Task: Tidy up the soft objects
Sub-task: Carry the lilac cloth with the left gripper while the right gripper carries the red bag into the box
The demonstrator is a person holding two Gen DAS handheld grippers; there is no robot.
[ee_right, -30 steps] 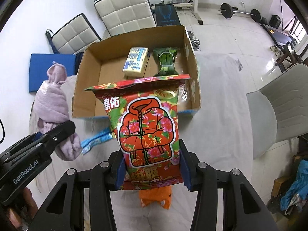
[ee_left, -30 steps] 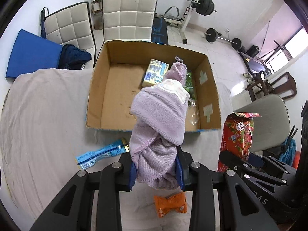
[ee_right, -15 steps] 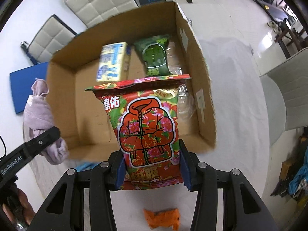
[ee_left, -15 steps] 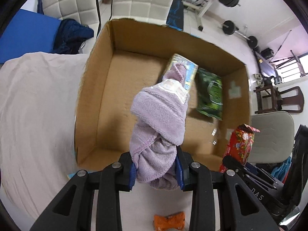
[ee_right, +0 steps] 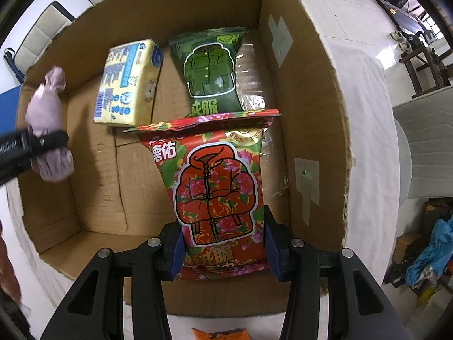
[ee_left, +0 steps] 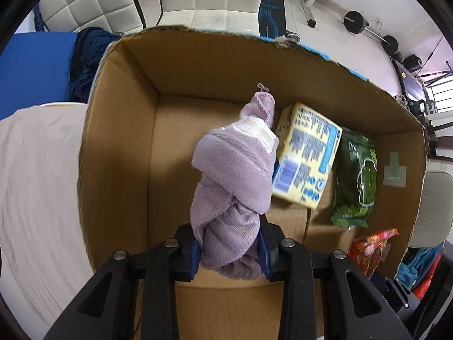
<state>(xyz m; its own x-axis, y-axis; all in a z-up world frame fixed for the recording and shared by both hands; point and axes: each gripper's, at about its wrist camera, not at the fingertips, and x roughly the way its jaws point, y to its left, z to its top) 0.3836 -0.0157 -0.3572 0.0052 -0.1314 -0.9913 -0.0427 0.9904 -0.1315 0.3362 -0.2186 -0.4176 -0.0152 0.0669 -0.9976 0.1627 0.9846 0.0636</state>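
Now both grippers hang over the open cardboard box (ee_left: 119, 147), and both point down into it. The left gripper (ee_left: 230, 250) has the rolled lilac towel (ee_left: 235, 170) between its blue pads; its jaws are opening a little at this moment, but the pads still touch the cloth on both sides. The towel hangs above the left half of the box floor, close beside the yellow tissue pack (ee_left: 307, 158), which lies on the floor of the box near the far wall. Just to the right of this pack, also on the box floor, lies the green snack bag (ee_left: 356, 181).

The right gripper (ee_right: 223, 248) holds the red flowered snack bag (ee_right: 218, 187) by its lower end, with the jaws at a middle width and pressed on both edges of the bag. This bag stands upright over the right part of the box, near the right wall, in front of the green snack bag. Outside the box, before its near wall, a small orange packet (ee_right: 220, 334) lies on the white cloth (ee_right: 365, 90) under the box.
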